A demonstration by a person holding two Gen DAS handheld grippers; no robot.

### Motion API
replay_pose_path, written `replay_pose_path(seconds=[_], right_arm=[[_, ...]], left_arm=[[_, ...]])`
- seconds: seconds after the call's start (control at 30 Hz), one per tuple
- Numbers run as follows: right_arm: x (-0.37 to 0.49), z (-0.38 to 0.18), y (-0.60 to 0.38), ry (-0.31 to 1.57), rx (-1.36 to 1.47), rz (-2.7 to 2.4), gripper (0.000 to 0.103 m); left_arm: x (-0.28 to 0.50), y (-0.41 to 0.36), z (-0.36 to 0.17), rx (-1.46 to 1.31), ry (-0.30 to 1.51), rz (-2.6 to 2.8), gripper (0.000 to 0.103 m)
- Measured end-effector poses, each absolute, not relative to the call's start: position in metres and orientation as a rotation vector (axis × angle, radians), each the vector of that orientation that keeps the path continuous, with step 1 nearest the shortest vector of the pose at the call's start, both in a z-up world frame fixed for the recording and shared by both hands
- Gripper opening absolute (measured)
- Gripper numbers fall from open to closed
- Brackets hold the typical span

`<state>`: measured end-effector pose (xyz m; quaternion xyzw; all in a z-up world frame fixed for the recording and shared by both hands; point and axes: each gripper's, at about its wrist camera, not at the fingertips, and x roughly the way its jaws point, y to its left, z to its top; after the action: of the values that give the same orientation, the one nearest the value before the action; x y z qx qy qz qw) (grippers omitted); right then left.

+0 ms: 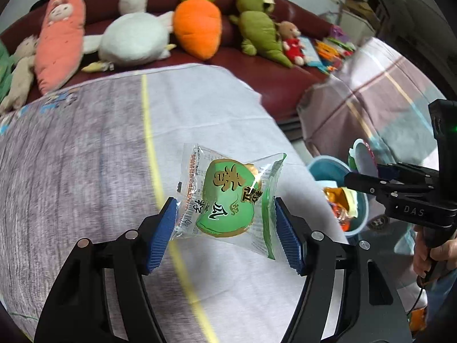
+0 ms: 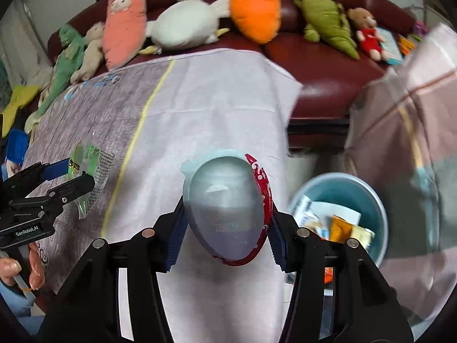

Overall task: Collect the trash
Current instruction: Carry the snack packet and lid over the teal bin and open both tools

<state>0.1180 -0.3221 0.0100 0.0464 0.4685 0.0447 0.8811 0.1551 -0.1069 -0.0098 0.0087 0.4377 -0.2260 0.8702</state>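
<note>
In the left wrist view, my left gripper [image 1: 225, 225] is in the lower middle of the frame. Its blue pads [image 1: 160, 234] squeeze a snack packet [image 1: 225, 200], one pad on each side edge. The packet is clear and green, thin and crinkly. I think it is very light and a bit slippery, so I pinch the flat edges and not the puffy middle. Under it is the table cloth [image 1: 85, 157]. At the right edge of this frame is the blue bin [image 1: 357, 223] with wrappers already inside.

In the right wrist view, my right gripper [image 2: 227, 231] sits in the lower middle. It is closed on a foil lid [image 2: 225, 208], silver with a red rim, held by its two sides. It looks thin and bendy, so a hard squeeze would fold it. The bin [image 2: 371, 200] is at the lower right, just beside the table. The soft toys [image 2: 254, 5] sit along the top on the sofa.
</note>
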Motion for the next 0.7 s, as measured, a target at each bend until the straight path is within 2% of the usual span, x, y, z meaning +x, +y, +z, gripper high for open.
replay_pose_path(seconds=[0.7], right_arm=[[0.057, -0.008, -0.478, 0.955, 0.270, -0.088, 0.049]], left_arm=[[0.140, -0.284, -0.043, 0.243, 0.985, -0.666, 0.069]])
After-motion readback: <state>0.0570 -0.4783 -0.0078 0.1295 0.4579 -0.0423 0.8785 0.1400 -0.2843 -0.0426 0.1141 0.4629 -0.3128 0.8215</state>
